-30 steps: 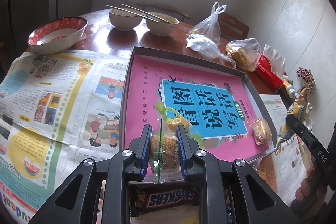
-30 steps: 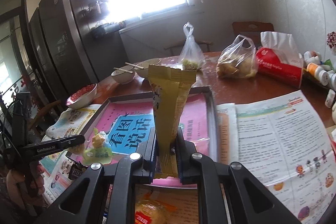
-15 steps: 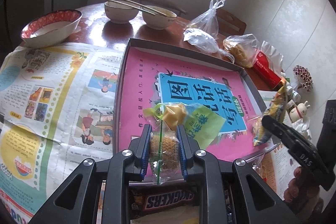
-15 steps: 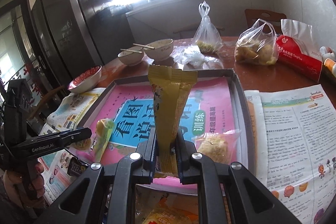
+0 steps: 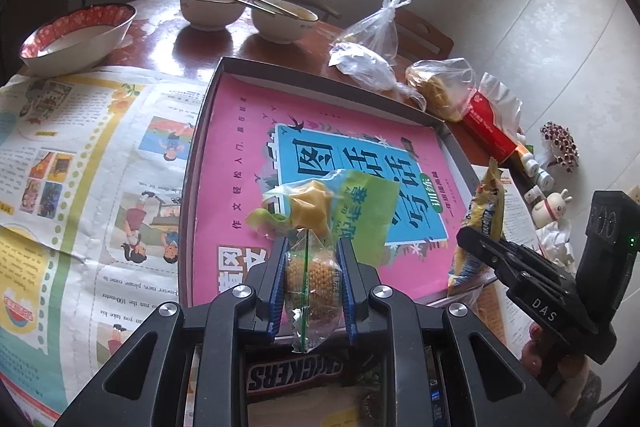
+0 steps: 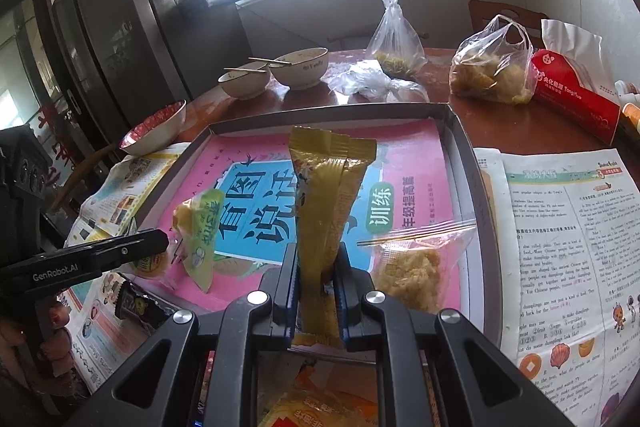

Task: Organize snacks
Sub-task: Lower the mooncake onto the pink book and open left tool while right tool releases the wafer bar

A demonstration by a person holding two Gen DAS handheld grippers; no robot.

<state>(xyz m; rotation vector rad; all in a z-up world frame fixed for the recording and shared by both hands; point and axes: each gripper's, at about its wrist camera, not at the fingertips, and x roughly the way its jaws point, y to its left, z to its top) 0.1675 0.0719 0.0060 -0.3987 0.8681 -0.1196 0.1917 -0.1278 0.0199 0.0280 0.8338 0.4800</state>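
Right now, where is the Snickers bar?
In the left wrist view the Snickers bar lies at the bottom, beneath the left gripper, just outside the gray tray.

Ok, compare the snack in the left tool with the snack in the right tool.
The clear-wrapped cake in the left tool is short and see-through, showing a golden, bumpy round; the yellow packet in the right tool is long, opaque and printed. The cake sits low between its fingers, while the packet stands upright, rising well above its fingers. Shared: both are sealed, pinched firmly, and held over the near edge of the tray.
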